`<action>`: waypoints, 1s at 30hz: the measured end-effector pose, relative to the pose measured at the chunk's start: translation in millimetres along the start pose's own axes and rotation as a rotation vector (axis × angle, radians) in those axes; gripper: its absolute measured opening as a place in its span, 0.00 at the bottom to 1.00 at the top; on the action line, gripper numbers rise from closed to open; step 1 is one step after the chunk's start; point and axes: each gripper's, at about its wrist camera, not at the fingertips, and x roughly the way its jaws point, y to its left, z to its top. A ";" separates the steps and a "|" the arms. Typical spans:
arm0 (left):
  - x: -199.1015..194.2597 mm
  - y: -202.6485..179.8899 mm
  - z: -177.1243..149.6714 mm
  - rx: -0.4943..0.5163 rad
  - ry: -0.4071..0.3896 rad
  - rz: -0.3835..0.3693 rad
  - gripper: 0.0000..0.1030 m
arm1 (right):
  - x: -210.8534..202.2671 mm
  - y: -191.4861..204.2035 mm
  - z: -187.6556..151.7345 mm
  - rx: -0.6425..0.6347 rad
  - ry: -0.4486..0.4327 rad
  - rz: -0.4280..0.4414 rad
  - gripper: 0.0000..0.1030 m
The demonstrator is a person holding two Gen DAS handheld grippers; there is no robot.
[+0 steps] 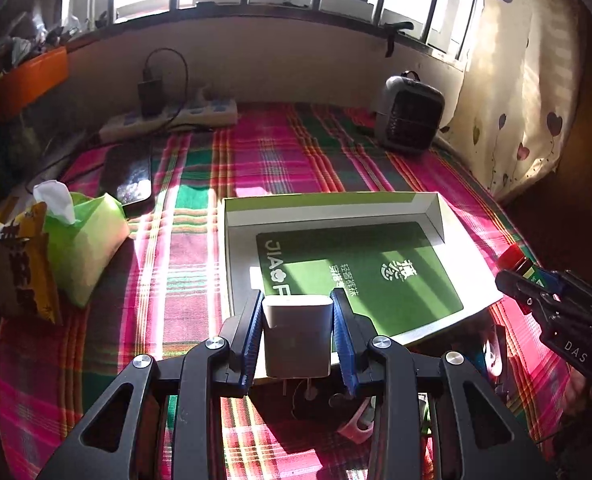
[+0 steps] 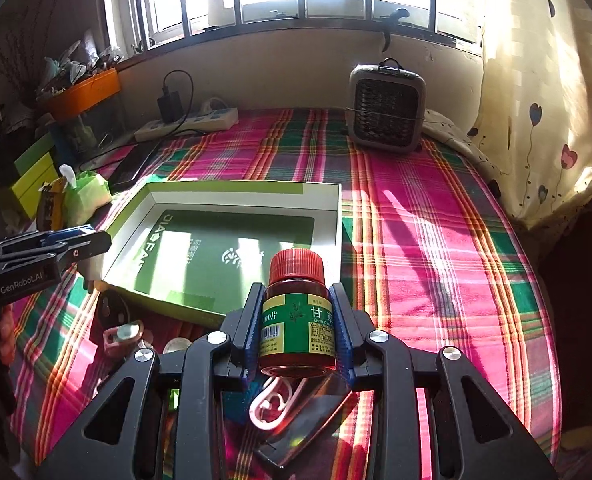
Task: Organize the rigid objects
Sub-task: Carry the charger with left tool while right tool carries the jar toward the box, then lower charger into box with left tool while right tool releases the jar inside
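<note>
My left gripper (image 1: 298,300) is shut on a white plug adapter (image 1: 298,336), held above the near edge of a shallow open box (image 1: 232,216) with a green printed floor. Its prongs point down toward me. My right gripper (image 2: 296,292) is shut on a small red-capped medicine bottle (image 2: 296,312) with a green and yellow label, held over the box's (image 2: 336,208) near right corner. In the left wrist view the right gripper (image 1: 512,280) comes in from the right with the bottle's red cap (image 1: 514,258) showing. In the right wrist view the left gripper (image 2: 96,240) is at the left edge.
A plaid cloth (image 2: 436,240) covers the surface. At the back stand a small grey heater (image 2: 386,108) and a power strip (image 2: 188,122) with a charger. A green tissue pack (image 1: 84,236) and snack bag (image 1: 24,276) lie left. Pink clips (image 2: 122,336) and small items lie near me.
</note>
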 end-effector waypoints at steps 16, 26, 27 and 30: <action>2.8 8.4 16.2 -0.019 -0.017 -0.002 0.31 | 22.1 -1.5 18.8 0.002 0.013 0.020 0.32; 32.9 8.9 31.4 -0.015 0.026 0.006 0.31 | 48.1 -8.7 36.3 -0.005 0.036 0.007 0.32; 35.0 8.3 32.8 -0.016 0.025 0.006 0.31 | 51.1 -8.5 37.4 -0.009 0.040 0.009 0.32; 40.5 5.8 36.0 -0.002 0.031 0.006 0.31 | 60.6 -6.8 41.4 -0.022 0.055 0.017 0.32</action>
